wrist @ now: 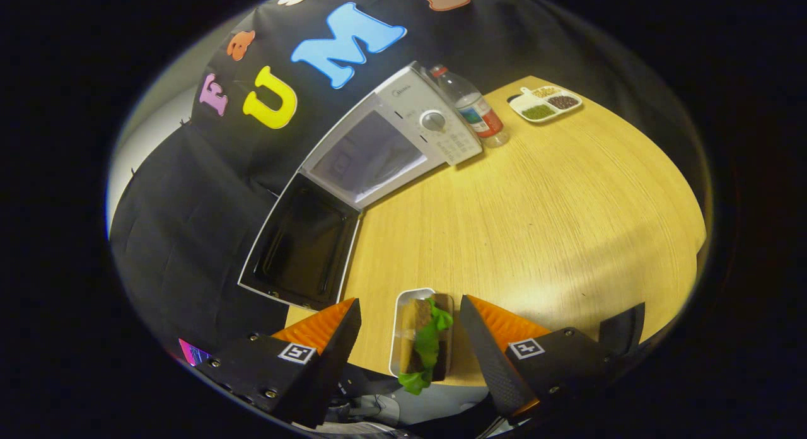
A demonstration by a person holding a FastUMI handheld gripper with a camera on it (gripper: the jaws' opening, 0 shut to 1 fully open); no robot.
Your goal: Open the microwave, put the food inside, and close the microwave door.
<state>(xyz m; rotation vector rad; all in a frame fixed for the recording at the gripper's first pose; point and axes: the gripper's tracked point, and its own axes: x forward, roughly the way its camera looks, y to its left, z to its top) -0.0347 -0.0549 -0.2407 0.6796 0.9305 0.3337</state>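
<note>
A white microwave (410,133) stands at the far left of the wooden table (536,224), its door (302,243) swung wide open toward me, dark inner side showing. The food, a sandwich with green lettuce (427,343) in a small white tray (401,319), lies on the table's near edge. My gripper (410,325) is open, and the tray sits between its two fingers with a gap on each side; neither finger touches it.
A plastic bottle (476,108) with a red label stands right of the microwave. A white divided dish (545,103) with beans and grains sits at the table's far side. The black cloth wall hangs behind and left of the microwave.
</note>
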